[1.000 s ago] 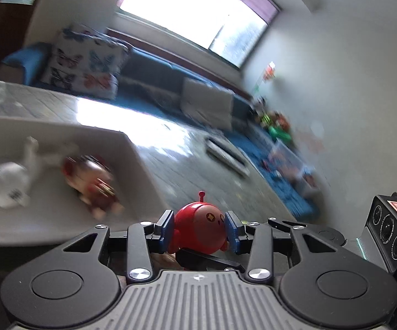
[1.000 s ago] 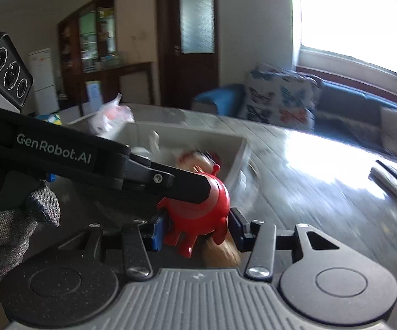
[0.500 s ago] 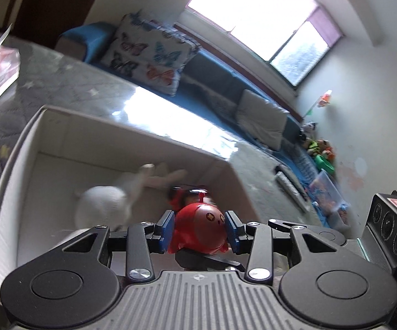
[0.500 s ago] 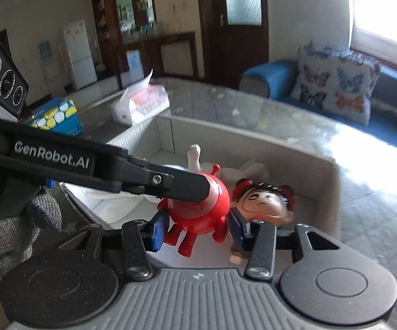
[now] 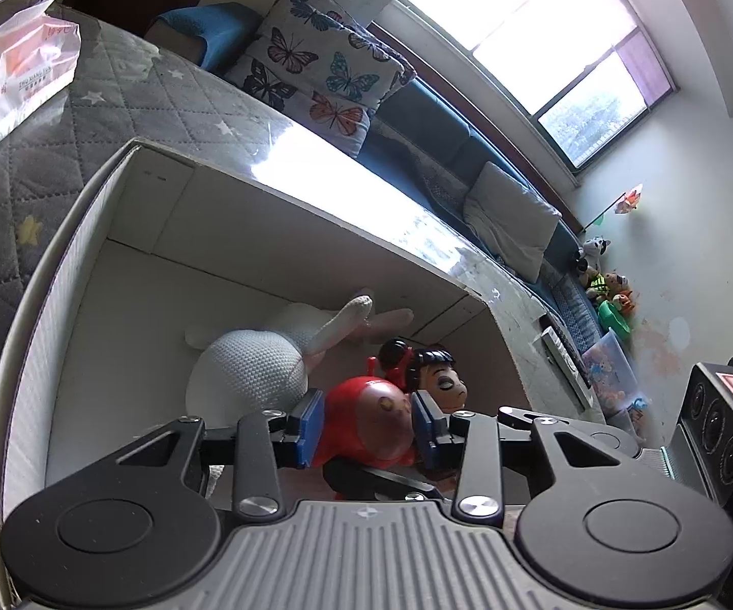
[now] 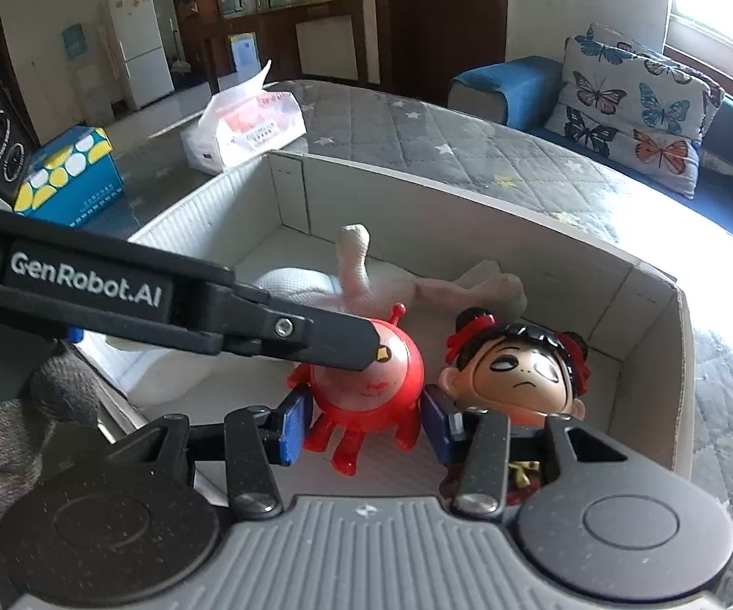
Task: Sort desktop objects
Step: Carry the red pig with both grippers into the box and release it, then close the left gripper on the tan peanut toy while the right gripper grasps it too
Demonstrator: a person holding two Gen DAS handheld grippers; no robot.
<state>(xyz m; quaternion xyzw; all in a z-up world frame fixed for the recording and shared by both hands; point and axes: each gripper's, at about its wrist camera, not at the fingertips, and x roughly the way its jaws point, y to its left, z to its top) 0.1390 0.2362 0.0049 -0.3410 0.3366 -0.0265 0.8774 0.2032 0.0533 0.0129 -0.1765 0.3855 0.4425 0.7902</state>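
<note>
My left gripper (image 5: pixel 366 424) is closing on the red round toy (image 5: pixel 366 419); my right gripper (image 6: pixel 364 422) clenches it too. It hangs low centre of frame in the white box (image 6: pixel 519 234), beside a big-headed doll (image 6: pixel 524 371) and white knitted toy (image 5: pixel 249 371).

A butterfly cushion (image 6: pixel 636 101) leans on the blue sofa (image 6: pixel 509 84) beyond the table.
</note>
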